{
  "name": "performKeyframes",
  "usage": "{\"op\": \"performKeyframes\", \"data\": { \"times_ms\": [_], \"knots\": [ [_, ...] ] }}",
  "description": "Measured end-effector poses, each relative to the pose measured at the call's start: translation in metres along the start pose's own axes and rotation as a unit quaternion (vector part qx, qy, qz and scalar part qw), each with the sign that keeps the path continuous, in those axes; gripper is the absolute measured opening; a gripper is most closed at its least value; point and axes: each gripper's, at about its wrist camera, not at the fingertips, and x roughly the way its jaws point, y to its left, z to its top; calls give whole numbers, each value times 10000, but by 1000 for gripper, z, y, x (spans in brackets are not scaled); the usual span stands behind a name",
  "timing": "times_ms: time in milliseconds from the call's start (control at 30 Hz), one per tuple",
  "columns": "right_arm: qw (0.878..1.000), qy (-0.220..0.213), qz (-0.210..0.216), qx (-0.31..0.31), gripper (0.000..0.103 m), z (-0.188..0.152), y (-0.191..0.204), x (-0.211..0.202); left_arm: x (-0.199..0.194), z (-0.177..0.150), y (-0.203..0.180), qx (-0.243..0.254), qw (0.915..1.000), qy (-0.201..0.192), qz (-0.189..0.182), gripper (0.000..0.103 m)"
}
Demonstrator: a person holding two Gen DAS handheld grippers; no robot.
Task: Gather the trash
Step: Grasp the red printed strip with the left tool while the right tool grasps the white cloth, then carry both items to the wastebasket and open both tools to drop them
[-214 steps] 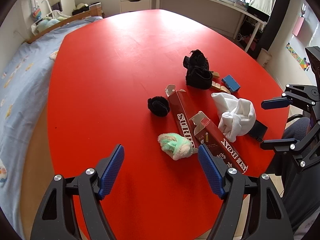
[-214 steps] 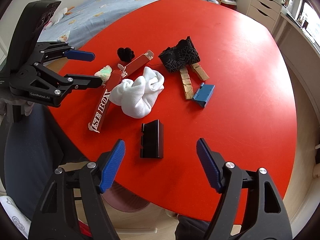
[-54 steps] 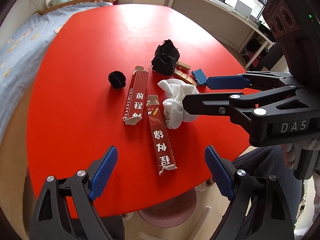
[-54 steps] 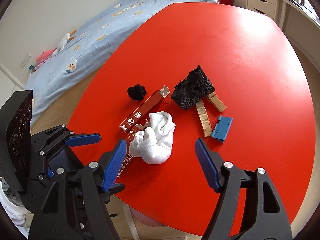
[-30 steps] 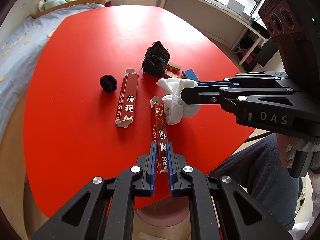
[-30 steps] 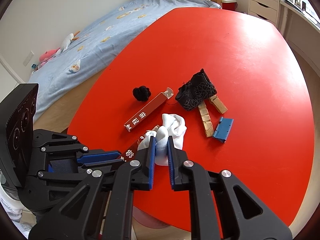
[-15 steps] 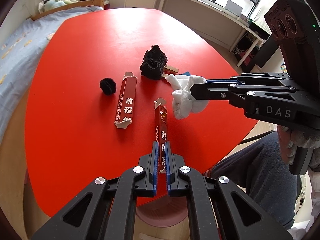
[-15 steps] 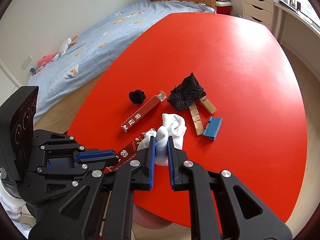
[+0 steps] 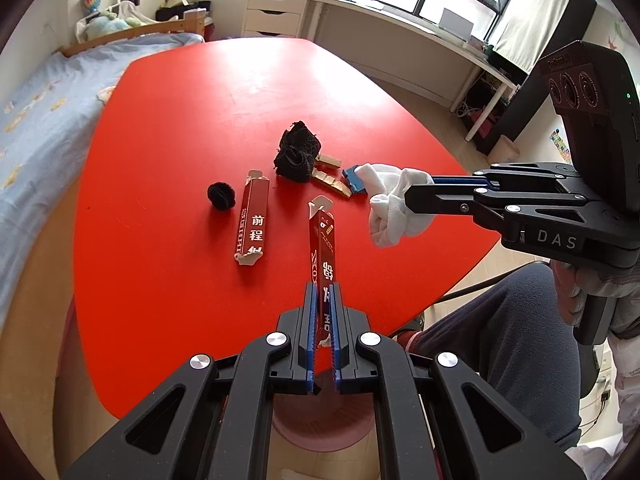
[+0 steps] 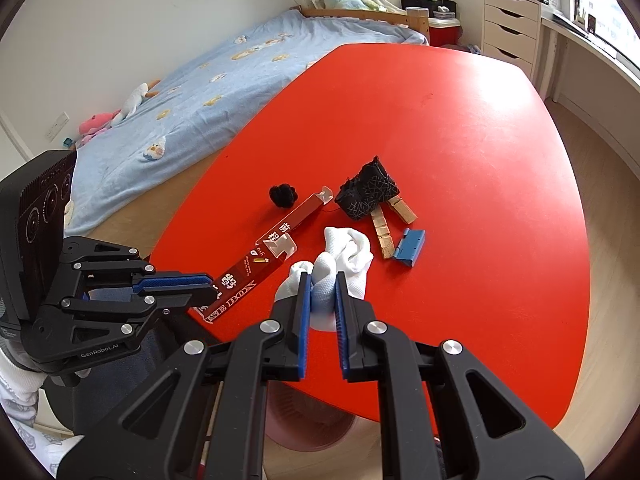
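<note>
Left tongs (image 9: 323, 320) clamp my red box (image 9: 322, 248) by its near end, long axis pointing away; right tongs (image 10: 322, 300) pinch the sock (image 10: 344, 256) — bin (image 9: 320, 420) lies directly below both, under the tabletop (image 9: 180, 120) edge.

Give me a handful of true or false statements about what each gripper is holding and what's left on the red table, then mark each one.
1. The left gripper is shut on a red box. True.
2. The right gripper is open. False: it is shut on the white cloth.
3. A second red box lies on the red table. True.
4. The black pompom sits inside the pink bin. False: it is on the table.
</note>
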Motion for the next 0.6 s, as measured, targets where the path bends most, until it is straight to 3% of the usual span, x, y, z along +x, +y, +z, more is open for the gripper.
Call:
{"op": "performKeyframes", "data": {
  "times_ms": [600],
  "knots": [
    [9991, -267, 41, -340, 11, -54, 42, -66, -59, -34, -21, 178, 9993, -321, 13, 6]
  ]
}}
